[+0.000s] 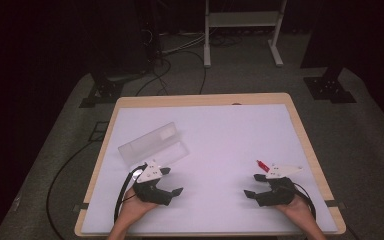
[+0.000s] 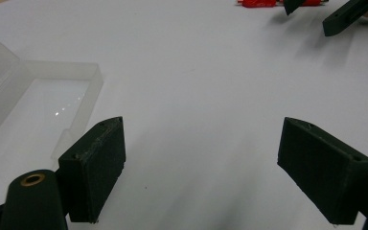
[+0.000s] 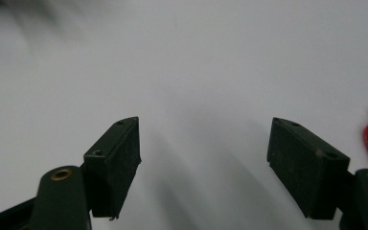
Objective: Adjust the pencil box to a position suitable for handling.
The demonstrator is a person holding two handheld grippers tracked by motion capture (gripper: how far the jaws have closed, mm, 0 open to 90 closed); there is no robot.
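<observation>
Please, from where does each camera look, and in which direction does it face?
High view: above the person's side, facing forward and down; hands, left hand-held gripper, right hand-held gripper.
Left gripper view: rides that gripper, facing the clear box; own open jaws.
Right gripper view: rides its gripper, facing the white table; own open jaws.
All views share: red pen.

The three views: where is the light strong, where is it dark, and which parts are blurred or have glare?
High view: the white table is bright, the surrounding room nearly black. Left gripper view: small glints on the clear plastic box, soft shadows under the red pen. Right gripper view: the left gripper is a blur at the top left corner; the right gripper casts soft shadows on the table.
</observation>
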